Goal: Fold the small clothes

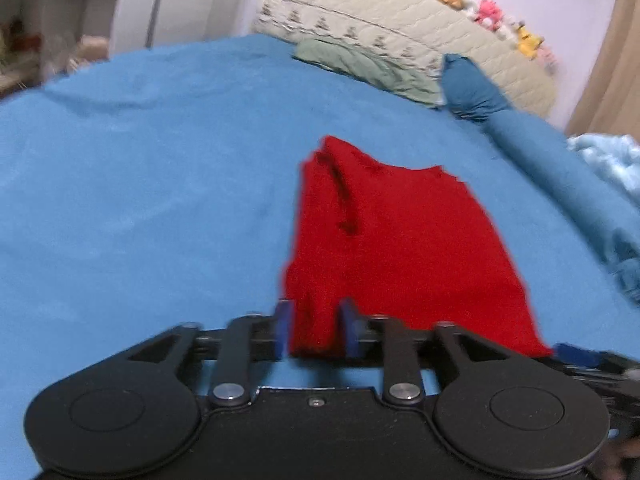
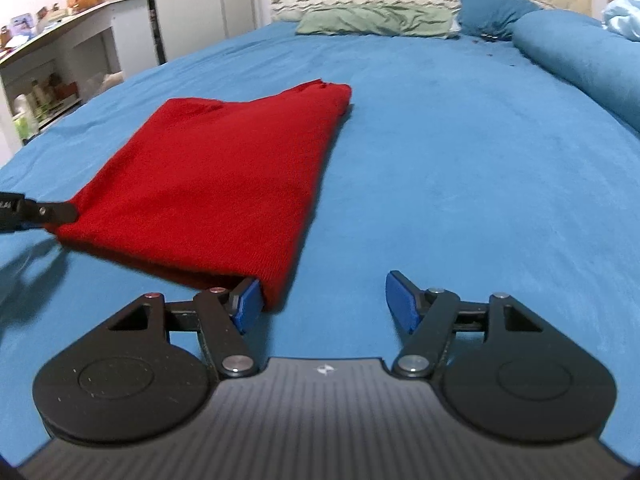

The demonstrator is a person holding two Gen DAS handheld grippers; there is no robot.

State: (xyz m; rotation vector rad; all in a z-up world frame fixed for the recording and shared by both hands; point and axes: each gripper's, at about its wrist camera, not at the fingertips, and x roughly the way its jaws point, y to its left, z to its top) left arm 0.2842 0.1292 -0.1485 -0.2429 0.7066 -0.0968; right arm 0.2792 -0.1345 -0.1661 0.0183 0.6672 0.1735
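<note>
Left view only: we see toys [image 1: 496,20] on the headboard.
Right view only: we see shelves [image 2: 44,92].
Count: one red garment [image 2: 212,184].
Left gripper [image 1: 316,328]: parted, cloth edge between, not pinched.
Right gripper [image 2: 326,300]: wide apart, empty.

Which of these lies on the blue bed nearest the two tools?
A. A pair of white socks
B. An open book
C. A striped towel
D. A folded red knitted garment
D: the red garment lies folded flat on the blue bedcover, its near edge reaching the left tool and its corner beside the right tool.
</note>
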